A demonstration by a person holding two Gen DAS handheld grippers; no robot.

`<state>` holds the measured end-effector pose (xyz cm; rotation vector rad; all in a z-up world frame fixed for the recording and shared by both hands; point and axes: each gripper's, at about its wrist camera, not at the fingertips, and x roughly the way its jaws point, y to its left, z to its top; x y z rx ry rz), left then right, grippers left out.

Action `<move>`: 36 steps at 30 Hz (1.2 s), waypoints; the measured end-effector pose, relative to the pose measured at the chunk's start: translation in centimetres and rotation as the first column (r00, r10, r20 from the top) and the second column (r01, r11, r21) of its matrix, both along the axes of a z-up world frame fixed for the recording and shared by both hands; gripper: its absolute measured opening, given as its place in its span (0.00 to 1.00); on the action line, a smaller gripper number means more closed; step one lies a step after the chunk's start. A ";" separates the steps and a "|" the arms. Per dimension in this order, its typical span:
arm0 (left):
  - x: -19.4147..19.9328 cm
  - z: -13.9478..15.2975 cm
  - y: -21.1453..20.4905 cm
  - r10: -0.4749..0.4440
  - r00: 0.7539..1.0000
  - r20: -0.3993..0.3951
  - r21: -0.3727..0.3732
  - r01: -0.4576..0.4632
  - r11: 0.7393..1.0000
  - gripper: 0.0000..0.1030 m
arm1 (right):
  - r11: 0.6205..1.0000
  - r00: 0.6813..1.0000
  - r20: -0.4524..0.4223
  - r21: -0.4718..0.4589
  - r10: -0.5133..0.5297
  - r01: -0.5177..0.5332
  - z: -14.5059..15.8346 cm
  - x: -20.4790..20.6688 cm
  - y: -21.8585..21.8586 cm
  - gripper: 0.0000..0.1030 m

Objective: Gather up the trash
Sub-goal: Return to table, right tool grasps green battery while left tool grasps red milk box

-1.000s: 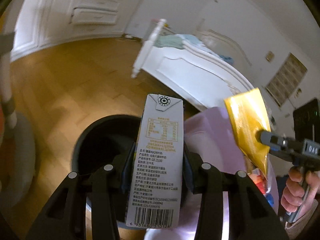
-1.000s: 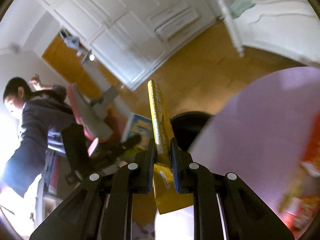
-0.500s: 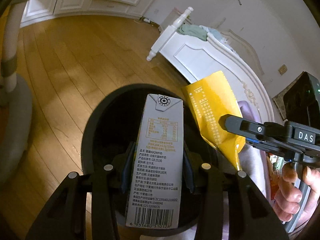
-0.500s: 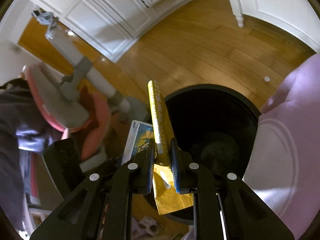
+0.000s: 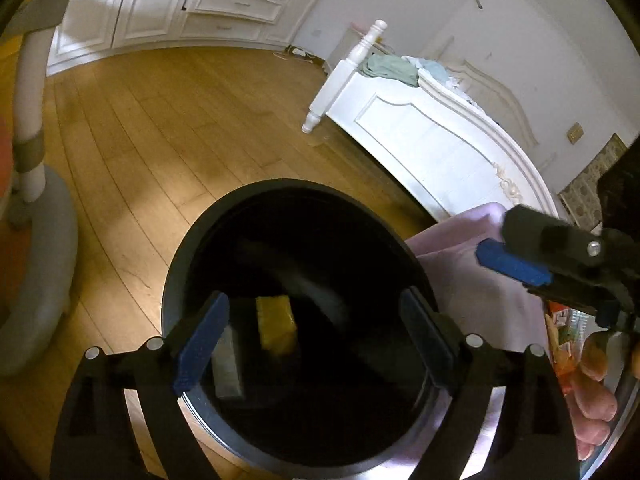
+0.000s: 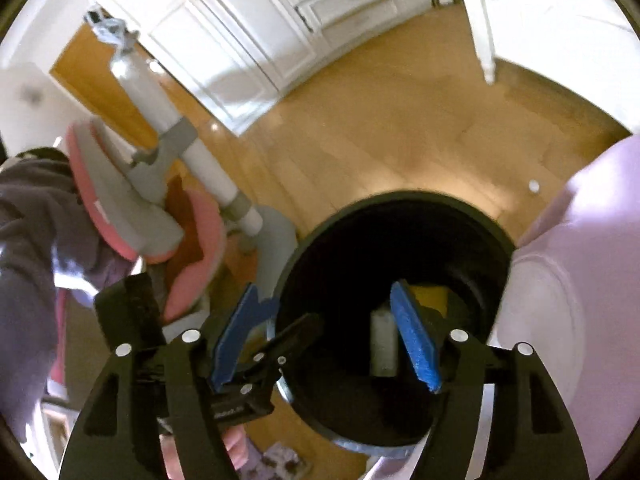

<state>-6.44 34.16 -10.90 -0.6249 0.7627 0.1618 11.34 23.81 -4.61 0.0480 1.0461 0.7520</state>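
A black round trash bin [image 5: 192,264] stands on the wooden floor, right below both grippers; it also shows in the right wrist view [image 6: 496,240]. Inside it lie the white milk carton [image 5: 229,364] and the yellow snack wrapper [image 5: 276,326]. The right wrist view shows the carton [image 6: 382,344] and wrapper [image 6: 434,298] too. My left gripper [image 5: 314,344] is open and empty above the bin. My right gripper [image 6: 332,340] is open and empty above the bin; one of its fingers [image 5: 516,266] shows at the right of the left wrist view.
A pink-clothed table [image 5: 480,256] touches the bin's right side, with snack packets [image 5: 560,340] on it. A white bed [image 5: 420,128] stands behind. A pink and grey chair [image 6: 132,208] and its base [image 5: 40,280] stand left of the bin. A person in dark clothes [image 6: 28,216] is at the far left.
Both grippers opened over the bin. The milk carton dropped from the left one and the yellow wrapper from the right one; both now lie inside the bin.
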 end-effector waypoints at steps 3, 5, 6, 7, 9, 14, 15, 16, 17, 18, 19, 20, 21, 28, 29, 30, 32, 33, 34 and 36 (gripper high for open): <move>-0.4 1.3 -1.2 -0.008 1.000 0.019 0.017 0.008 1.000 0.85 | 0.998 0.999 0.037 0.062 -0.012 0.009 1.8 -1.3 -2.6 0.67; -0.6 2.2 -2.2 -0.019 0.999 0.037 0.022 0.019 1.000 0.85 | 0.995 0.998 0.057 0.097 -0.030 0.024 2.8 -2.2 -4.7 0.67; -0.6 3.0 -3.3 -0.036 0.998 0.051 0.032 0.034 0.999 0.85 | 0.993 0.997 0.066 0.113 -0.042 0.034 3.2 -2.6 -5.9 0.67; -0.3 3.5 -3.8 -0.048 0.997 0.057 0.039 0.046 0.998 0.85 | 0.990 0.995 0.077 0.131 -0.057 0.046 3.7 -3.0 -7.3 0.67; 0.0 4.8 -5.9 -0.090 0.993 0.077 0.063 0.086 0.994 0.85 | 0.984 0.991 0.097 0.163 -0.094 0.078 4.7 -3.8 -10.7 0.67; 1.4 8.0 -11.5 -0.217 0.969 0.116 0.111 0.204 0.973 0.85 | 0.964 0.964 0.175 0.215 -0.198 0.159 7.3 -6.2 -19.2 0.74; 2.0 8.6 -13.1 -0.252 0.960 0.123 0.118 0.238 0.964 0.86 | 0.959 0.956 0.195 0.220 -0.220 0.176 7.7 -6.8 -20.9 0.76; 2.4 9.0 -14.2 -0.277 0.952 0.128 0.122 0.262 0.957 0.86 | 0.954 0.943 0.221 0.225 -0.250 0.200 8.1 -7.5 -23.3 0.78; 2.9 9.4 -15.2 -0.299 0.945 0.133 0.127 0.283 0.951 0.86 | 0.949 0.932 0.237 0.222 -0.273 0.222 8.3 -8.0 -25.2 0.80; 3.5 9.7 -16.6 -0.329 0.934 0.138 0.131 0.312 0.941 0.86 | 0.945 0.921 0.251 0.217 -0.298 0.246 8.4 -8.4 -27.0 0.80; 4.2 9.9 -17.7 -0.351 0.926 0.137 0.134 0.334 0.933 0.86 | 0.936 0.905 0.262 0.209 -0.334 0.284 8.4 -8.8 -29.9 0.80; 5.0 10.0 -18.7 -0.369 0.920 0.130 0.137 0.352 0.926 0.86 | 0.927 0.894 0.266 0.205 -0.361 0.313 8.3 -9.0 -31.9 0.80; 6.1 10.1 -20.0 -0.395 0.912 0.115 0.139 0.379 0.915 0.86 | 0.915 0.876 0.274 0.200 -0.396 0.351 8.1 -9.1 -34.2 0.80; 11.8 9.2 -25.8 -0.500 0.863 0.066 0.112 0.492 0.864 0.86 | 0.907 0.845 0.332 0.126 -0.420 0.401 7.0 -8.5 -40.5 0.66; 12.3 8.9 -26.3 -0.510 0.859 0.055 0.106 0.502 0.858 0.86 | 0.916 0.850 0.347 0.103 -0.397 0.387 6.9 -8.2 -40.1 0.60; 12.9 8.6 -26.9 -0.523 0.851 0.042 0.101 0.517 0.850 0.85 | 0.926 0.853 0.366 0.079 -0.372 0.370 6.9 -8.0 -39.6 0.56; 13.9 8.2 -27.8 -0.547 0.837 0.022 0.104 0.542 0.834 0.85 | 0.945 0.861 0.407 0.018 -0.305 0.326 6.7 -7.2 -37.1 0.45; 14.2 8.2 -28.1 -0.555 0.832 0.015 0.107 0.551 0.828 0.85 | 0.952 0.868 0.413 -0.007 -0.275 0.305 6.6 -6.7 -36.5 0.44; 14.7 8.1 -28.4 -0.564 0.826 0.006 0.110 0.560 0.821 0.83 | 0.960 0.878 0.412 -0.027 -0.245 0.280 6.4 -6.2 -35.7 0.41; 15.6 7.7 -29.0 -0.590 0.807 -0.019 0.112 0.588 0.801 0.75 | 0.965 0.891 0.409 -0.083 -0.196 0.250 5.8 -5.0 -34.2 0.36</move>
